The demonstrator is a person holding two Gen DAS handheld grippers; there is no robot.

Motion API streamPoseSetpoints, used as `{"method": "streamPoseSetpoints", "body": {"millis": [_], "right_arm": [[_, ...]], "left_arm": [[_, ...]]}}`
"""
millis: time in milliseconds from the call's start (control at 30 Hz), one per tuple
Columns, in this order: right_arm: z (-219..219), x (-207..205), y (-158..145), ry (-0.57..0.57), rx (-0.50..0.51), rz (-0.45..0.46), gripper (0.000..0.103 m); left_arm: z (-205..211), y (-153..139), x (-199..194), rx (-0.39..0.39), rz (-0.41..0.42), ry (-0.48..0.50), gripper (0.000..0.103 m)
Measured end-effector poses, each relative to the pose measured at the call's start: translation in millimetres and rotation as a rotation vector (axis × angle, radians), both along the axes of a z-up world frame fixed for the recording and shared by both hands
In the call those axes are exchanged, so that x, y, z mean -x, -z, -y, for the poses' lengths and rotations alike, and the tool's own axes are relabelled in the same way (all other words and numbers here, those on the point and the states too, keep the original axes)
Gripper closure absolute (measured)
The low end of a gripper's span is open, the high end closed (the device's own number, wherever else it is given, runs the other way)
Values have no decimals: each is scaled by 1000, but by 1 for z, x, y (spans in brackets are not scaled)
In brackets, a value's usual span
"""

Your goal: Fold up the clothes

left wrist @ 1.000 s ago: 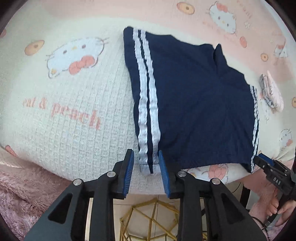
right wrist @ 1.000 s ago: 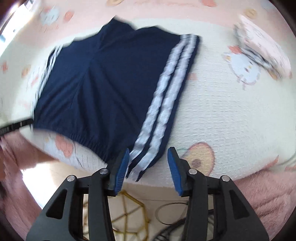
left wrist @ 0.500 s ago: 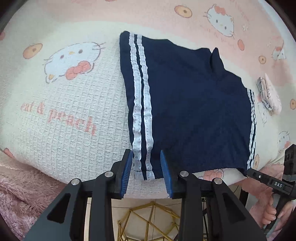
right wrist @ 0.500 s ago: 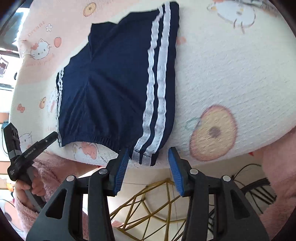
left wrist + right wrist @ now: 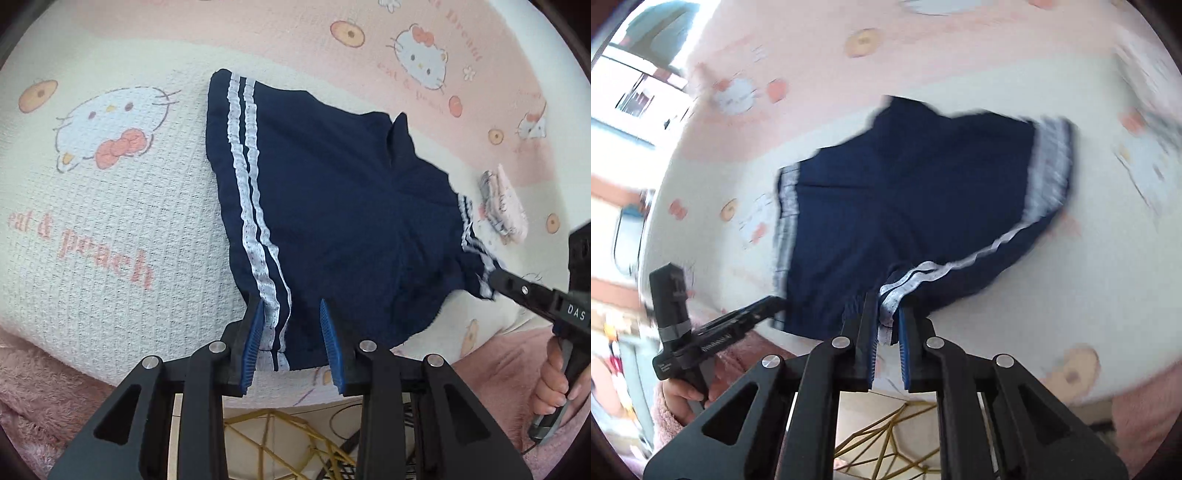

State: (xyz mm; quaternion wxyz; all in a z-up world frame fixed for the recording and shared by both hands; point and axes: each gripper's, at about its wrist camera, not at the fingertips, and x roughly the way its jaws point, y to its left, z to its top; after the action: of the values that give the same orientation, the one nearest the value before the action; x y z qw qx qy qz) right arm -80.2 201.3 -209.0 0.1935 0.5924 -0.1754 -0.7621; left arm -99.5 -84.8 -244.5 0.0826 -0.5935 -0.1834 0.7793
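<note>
Navy shorts (image 5: 905, 206) in right claw (image 5: 887, 328)

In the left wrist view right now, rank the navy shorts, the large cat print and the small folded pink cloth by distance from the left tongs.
1. Navy shorts: striped waistband corner between the open left tongs.
2. Large cat print: upper left on the blanket.
3. Folded pink cloth: far right, beyond the shorts.

Black two-finger left gripper (image 5: 291, 334) and right gripper (image 5: 887, 345) — blue ribbed pads (image 5: 252, 341), silver screws (image 5: 217, 346), white "DAS" lettering (image 5: 576, 312), fuzzy pink sleeves (image 5: 670, 421).
</note>
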Motion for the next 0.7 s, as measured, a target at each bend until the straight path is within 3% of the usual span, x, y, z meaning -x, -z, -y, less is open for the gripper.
{"method": "streamPoseSetpoints", "body": {"millis": [67, 200, 333, 433, 500, 633, 700], "right_arm": [[29, 15, -4, -89, -7, -15, 94], [90, 31, 3, -233, -38, -5, 94], [122, 42, 21, -237, -20, 28, 94], [115, 42, 12, -167, 52, -14, 94], [88, 31, 2, -96, 100, -38, 94], [6, -3, -8, 51, 16, -38, 94], [-21, -15, -1, 115, 25, -18, 93]], "left_arm": [[5, 1, 0, -27, 3, -21, 70], [15, 1, 3, -6, -6, -66, 70], [25, -6, 0, -12, -51, -72, 70], [26, -10, -1, -23, -90, -51, 70], [15, -13, 0, -20, -108, 6, 70], [-33, -16, 4, 5, -126, 192, 70], [-66, -14, 7, 34, -133, 288, 70]]}}
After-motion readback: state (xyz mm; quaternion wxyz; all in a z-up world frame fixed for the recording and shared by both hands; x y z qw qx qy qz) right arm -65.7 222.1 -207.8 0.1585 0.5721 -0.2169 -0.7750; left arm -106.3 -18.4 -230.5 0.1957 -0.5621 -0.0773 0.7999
